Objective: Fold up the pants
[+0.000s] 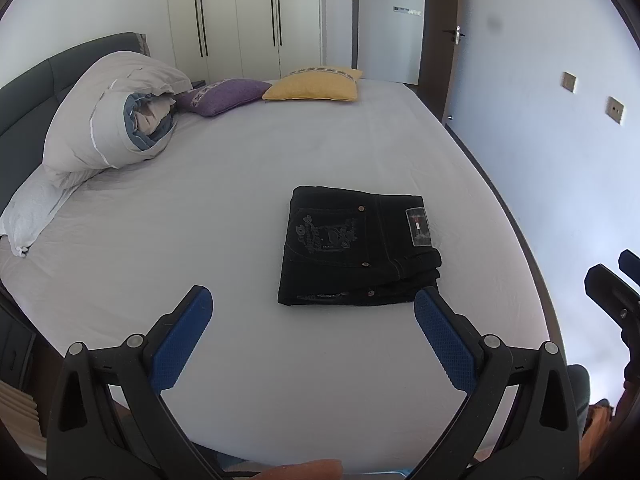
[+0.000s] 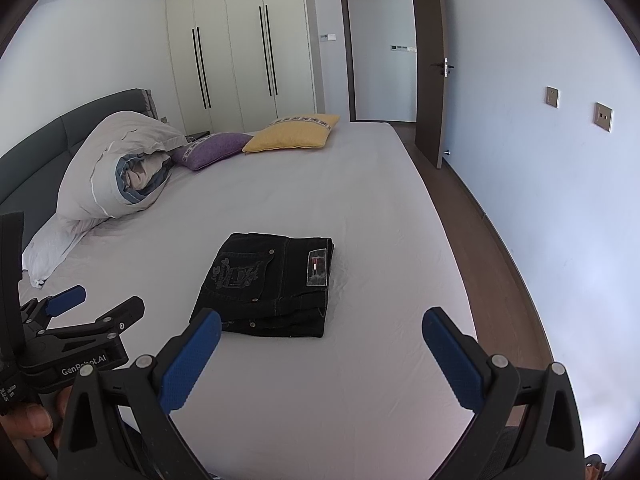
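Black pants [image 1: 356, 246] lie folded into a compact rectangle on the bed [image 1: 240, 184], roughly mid-mattress, nearer the right edge. Back pocket w/ grey embroidery faces up, brand patch [image 1: 418, 227] on the waistband side at right. Folded layers stack up at the near right corner. Sheet around them is smooth w/ light creases.

Left gripper [image 1: 312, 320] hovers above the bed, short of the pants, jaws spread wide, nothing between the blue pads [image 1: 182, 344]. Its right finger tip sits just beside the pants' near right corner in left wrist view; can't tell if touching.

Right gripper [image 2: 320, 344] also over the bed, jaws wide, empty; the left pad overlaps the pants' near left corner in right wrist view. Left gripper shows at that view's left edge, a thumb [image 2: 30, 420] below it.

Far end: rolled duvet [image 1: 116, 112] against the headboard [image 1: 32, 84], purple cushion [image 1: 224, 96] & yellow cushion [image 1: 316, 86] beside it. Wardrobe [image 1: 240, 16] behind, door [image 2: 430, 60] open at right.
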A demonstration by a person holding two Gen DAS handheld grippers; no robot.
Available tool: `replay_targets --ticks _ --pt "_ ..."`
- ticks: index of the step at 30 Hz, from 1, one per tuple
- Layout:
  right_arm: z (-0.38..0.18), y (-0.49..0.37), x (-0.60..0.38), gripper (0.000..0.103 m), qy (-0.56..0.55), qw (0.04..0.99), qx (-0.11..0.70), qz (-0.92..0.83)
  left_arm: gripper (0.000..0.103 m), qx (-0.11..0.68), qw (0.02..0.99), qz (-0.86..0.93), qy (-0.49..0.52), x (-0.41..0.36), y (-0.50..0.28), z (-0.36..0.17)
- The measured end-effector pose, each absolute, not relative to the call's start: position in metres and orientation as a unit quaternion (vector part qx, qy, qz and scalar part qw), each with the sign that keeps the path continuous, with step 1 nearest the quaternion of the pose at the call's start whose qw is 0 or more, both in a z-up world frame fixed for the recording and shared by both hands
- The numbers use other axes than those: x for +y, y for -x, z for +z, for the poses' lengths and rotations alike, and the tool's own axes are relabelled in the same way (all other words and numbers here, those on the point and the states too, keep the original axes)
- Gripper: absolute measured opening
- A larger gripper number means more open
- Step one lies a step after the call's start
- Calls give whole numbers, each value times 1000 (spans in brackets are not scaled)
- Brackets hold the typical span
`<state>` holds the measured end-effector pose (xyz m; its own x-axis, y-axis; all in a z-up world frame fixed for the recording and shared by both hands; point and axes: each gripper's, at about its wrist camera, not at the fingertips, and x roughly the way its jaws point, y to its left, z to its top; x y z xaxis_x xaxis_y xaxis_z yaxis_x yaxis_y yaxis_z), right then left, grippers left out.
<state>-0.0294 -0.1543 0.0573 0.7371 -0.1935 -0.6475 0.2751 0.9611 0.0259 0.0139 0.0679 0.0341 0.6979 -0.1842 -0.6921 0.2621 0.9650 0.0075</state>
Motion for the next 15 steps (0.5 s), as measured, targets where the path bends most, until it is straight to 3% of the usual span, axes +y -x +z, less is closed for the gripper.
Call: replay_targets --ticks 15 --pt "56 29 -156 103 -59 929 343 -123 103 371 919 -125 -53 67 -13 31"
